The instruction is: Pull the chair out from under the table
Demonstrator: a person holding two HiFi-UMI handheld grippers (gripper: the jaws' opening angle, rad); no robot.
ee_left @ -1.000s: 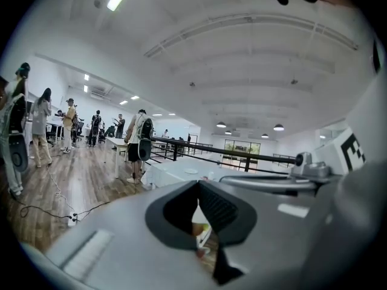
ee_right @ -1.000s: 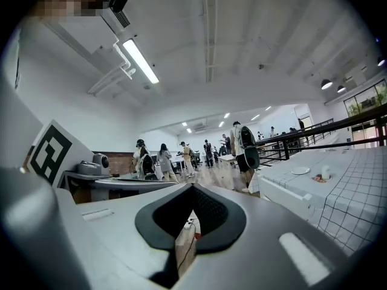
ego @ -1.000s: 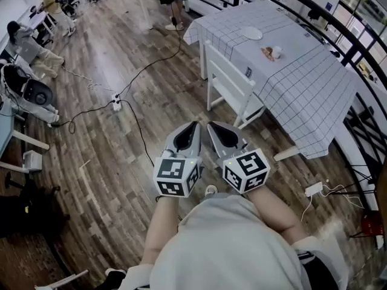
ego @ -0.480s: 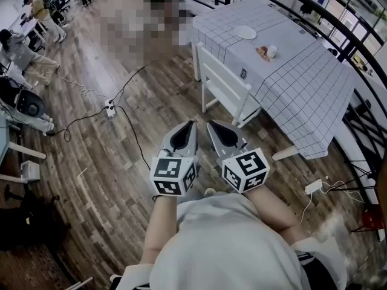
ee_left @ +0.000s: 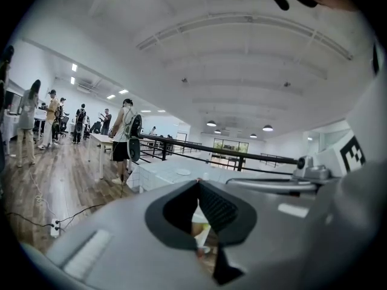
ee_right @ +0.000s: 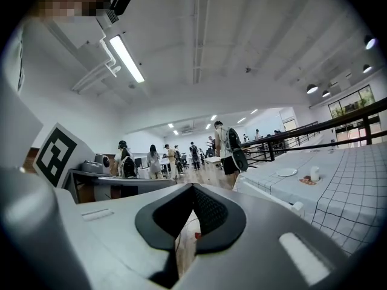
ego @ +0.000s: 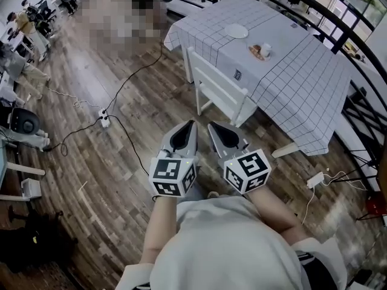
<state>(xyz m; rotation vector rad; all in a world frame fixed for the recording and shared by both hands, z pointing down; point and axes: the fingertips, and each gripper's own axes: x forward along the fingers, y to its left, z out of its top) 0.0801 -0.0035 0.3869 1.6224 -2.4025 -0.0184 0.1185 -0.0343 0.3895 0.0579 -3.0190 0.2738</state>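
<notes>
Two grippers side by side, the left gripper [ego: 191, 125] and right gripper [ego: 213, 127], jaws pressed together on nothing, point at the white chair [ego: 219, 88] — ahead of the jaws, apart, backrest crosswise, tucked against the checked surface [ego: 296, 77] — the right seemingly nearer.

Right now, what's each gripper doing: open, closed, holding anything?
Left gripper: closed, holding nothing, not yet at the chair.
Right gripper: closed, holding nothing.

wood-plank floor [ego: 109, 180], power strip [ego: 104, 121], black railing [ee_left: 211, 147], white ceiling [ee_right: 242, 35], strip light [ee_right: 127, 59].
</notes>
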